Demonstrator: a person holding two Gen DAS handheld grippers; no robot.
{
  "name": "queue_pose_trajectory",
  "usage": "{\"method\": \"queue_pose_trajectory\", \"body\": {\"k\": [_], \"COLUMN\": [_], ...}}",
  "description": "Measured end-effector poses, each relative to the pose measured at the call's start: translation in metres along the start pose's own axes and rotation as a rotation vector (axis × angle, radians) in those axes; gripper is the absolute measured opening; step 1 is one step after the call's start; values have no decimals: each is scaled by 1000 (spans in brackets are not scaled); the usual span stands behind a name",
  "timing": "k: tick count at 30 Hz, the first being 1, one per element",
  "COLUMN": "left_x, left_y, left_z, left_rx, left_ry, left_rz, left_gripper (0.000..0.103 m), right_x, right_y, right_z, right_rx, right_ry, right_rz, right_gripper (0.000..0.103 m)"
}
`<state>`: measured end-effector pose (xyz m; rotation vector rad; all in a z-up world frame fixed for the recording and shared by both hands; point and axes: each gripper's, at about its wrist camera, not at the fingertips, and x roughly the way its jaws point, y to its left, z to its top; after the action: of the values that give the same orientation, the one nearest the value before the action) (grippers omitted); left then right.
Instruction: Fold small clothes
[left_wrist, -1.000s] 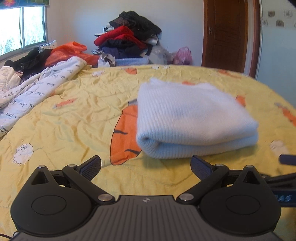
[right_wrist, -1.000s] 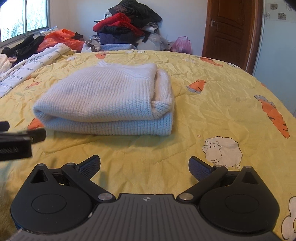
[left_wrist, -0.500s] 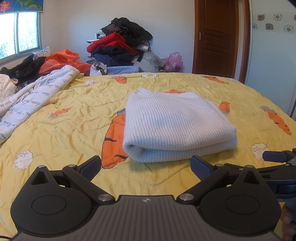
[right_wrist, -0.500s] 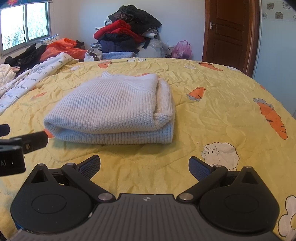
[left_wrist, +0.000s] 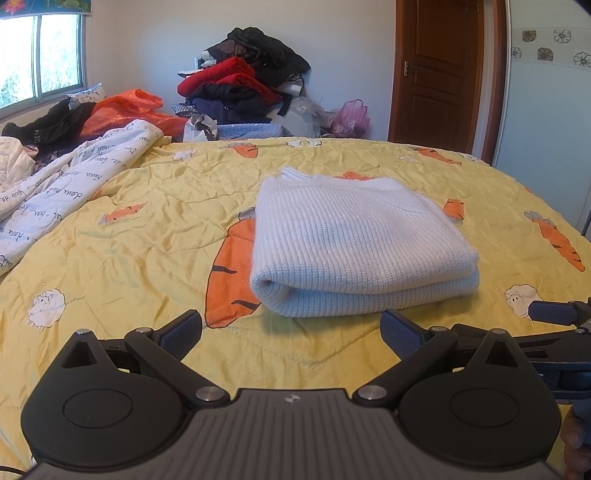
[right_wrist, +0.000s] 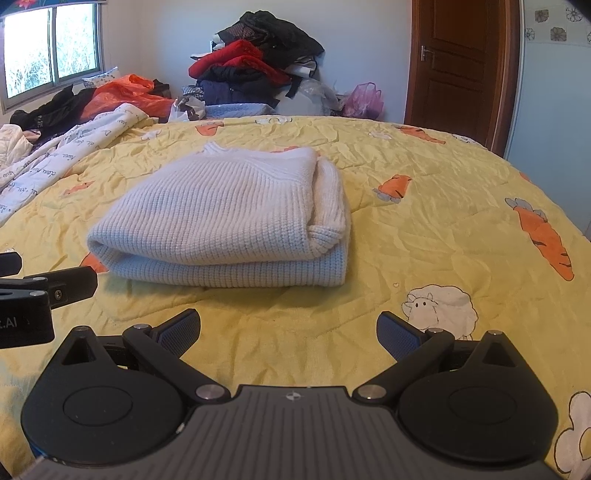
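I've drawn both grippers back from the folded white sweater (left_wrist: 354, 243). My left gripper (left_wrist: 291, 330) was close up against it a second ago and now sits farther off, with more yellow bedspread (left_wrist: 147, 236) showing in front. My right gripper (right_wrist: 289, 329) has backed away too, and from it the left gripper's finger (right_wrist: 70, 286) reaches further in toward the sweater.

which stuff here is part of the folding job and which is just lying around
Part of the job:
- white knit sweater, folded on the yellow bedspread
- left gripper, open
- right gripper, open

Just lying around:
- clothes pile
- orange plastic bag
- pink bag
- white printed quilt
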<state>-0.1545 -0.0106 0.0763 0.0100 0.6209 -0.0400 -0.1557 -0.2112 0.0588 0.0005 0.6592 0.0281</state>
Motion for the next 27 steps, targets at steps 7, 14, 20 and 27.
{"method": "queue_pose_trajectory", "body": {"k": [7,14,20,27], "left_x": [0,1,1,2], "left_y": [0,0,0,-1], "left_z": [0,0,1,2], "left_rx": [1,-2,-3,-3], "left_ry": [1,5,4,3], "left_rz": [1,5,6,3], "left_gripper": [103,103,103,103], "right_x": [-1,-3,-3,-3], "right_y": [0,1,2,2], "right_z": [0,0,0,1], "right_rx": [-1,-7,-8,-13], "right_ry": [0,-5,-3,-6], "right_rz": [0,4,6,7], "right_gripper": [103,103,103,103]}}
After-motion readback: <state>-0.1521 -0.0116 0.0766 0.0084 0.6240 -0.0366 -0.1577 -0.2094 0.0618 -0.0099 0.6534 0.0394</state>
